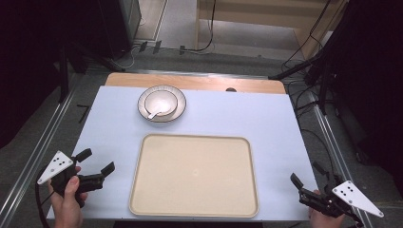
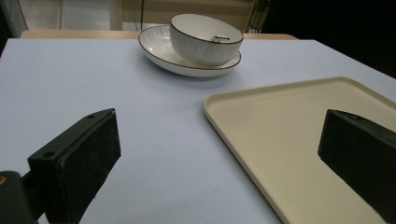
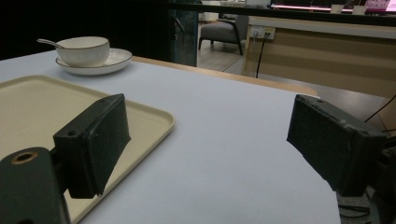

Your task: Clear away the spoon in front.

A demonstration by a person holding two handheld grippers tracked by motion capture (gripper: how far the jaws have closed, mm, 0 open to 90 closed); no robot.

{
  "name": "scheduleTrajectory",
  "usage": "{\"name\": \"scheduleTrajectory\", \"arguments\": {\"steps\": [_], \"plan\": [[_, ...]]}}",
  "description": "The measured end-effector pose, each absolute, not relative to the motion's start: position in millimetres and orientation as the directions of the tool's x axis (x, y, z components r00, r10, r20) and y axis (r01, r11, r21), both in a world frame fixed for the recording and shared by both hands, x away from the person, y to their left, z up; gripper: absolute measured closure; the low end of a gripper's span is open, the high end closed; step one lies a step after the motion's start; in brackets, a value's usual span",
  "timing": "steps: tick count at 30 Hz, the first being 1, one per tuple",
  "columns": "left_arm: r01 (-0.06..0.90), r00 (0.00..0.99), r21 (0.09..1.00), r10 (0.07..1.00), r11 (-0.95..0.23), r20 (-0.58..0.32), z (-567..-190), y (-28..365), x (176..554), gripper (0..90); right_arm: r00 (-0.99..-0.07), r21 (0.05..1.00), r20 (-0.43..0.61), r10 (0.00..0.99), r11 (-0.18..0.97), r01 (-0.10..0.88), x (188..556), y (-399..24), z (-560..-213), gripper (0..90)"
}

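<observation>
Both grippers wait at the near edge of the bench (image 1: 114, 114), one on either side of the empty beige tray (image 1: 194, 175). The left gripper (image 1: 98, 163) has its fingers (image 2: 79, 161) spread wide with nothing between them; the right gripper (image 1: 309, 178) likewise has its fingers (image 3: 95, 140) well apart and empty. The work looks set to involve the crockery at the far side: a white ribbed bowl (image 1: 160, 102) sits inside a rimmed plate (image 1: 177, 112), with a spoon (image 1: 156, 114) resting in the bowl, all well apart from both grippers and just beyond the tray's far edge.

The stack is the risk, in my judgement. Glazed ceramic is slick, and fingers pinching only the plate's shallow rim could slip — the bowl would then slide or tip. Lifting the bowl by one wall may tilt it enough to send the spoon out. A long reach over the tray could also knock its rim and shift it on the smooth blue covering.

Some things stay unclear. Whether the bowl holds anything besides the spoon is hard to tell; in the left gripper view just the handle tip (image 2: 219, 38) peeks above the rim. The hands are cut off at the bottom of the high view, and the surroundings beyond the bench are dark.
</observation>
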State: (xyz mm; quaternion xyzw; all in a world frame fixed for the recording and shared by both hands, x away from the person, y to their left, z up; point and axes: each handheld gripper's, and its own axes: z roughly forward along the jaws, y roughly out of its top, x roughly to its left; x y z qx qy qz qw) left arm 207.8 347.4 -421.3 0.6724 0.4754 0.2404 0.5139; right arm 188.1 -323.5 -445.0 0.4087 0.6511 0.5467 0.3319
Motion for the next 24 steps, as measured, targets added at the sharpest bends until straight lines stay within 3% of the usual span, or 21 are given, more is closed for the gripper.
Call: {"name": "scheduleTrajectory", "arguments": {"steps": [24], "plan": [[0.436, 0.516, 0.897, 0.836, -0.067, -0.188, -398.3, 319.4, 251.4, 0.0, -0.458, 0.978, 0.019, 0.889, 0.078, 0.192, 188.6, -320.7, -446.3, 13.1]]}}
